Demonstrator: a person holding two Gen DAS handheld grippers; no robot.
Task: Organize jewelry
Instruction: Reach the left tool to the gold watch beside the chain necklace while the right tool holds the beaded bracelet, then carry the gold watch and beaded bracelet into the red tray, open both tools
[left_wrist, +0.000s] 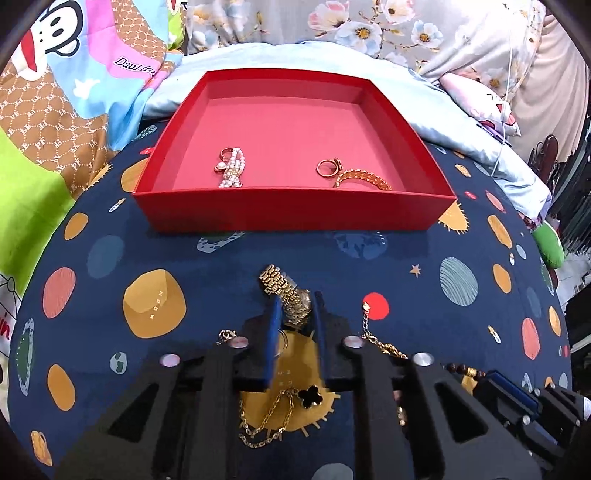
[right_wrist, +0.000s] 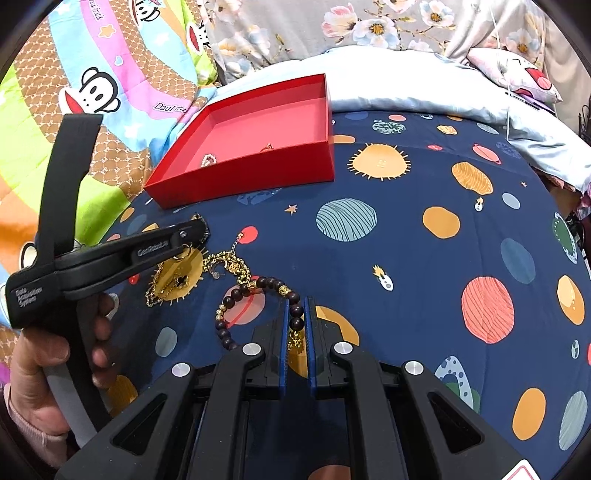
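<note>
A red box (left_wrist: 295, 210) stands on the navy planet-print bedsheet; inside lie a pearl bracelet (left_wrist: 232, 170), a gold ring (left_wrist: 327, 168) and a gold chain bracelet (left_wrist: 364, 179). My left gripper (left_wrist: 297, 314) is shut on a gold watch (left_wrist: 286, 291), its band sticking out ahead of the fingertips. My right gripper (right_wrist: 296, 317) is shut on a dark wooden bead bracelet (right_wrist: 255, 295). A gold chain with a black clover (left_wrist: 291, 406) lies under the left gripper. The left gripper shows in the right wrist view (right_wrist: 199, 229), near the box (right_wrist: 243, 173).
A gold bead necklace (right_wrist: 232, 264) lies between the two grippers. Colourful quilts (left_wrist: 55, 110) and a pale blue pillow (left_wrist: 461, 122) border the sheet behind the box. The sheet's right side (right_wrist: 461, 240) holds no objects.
</note>
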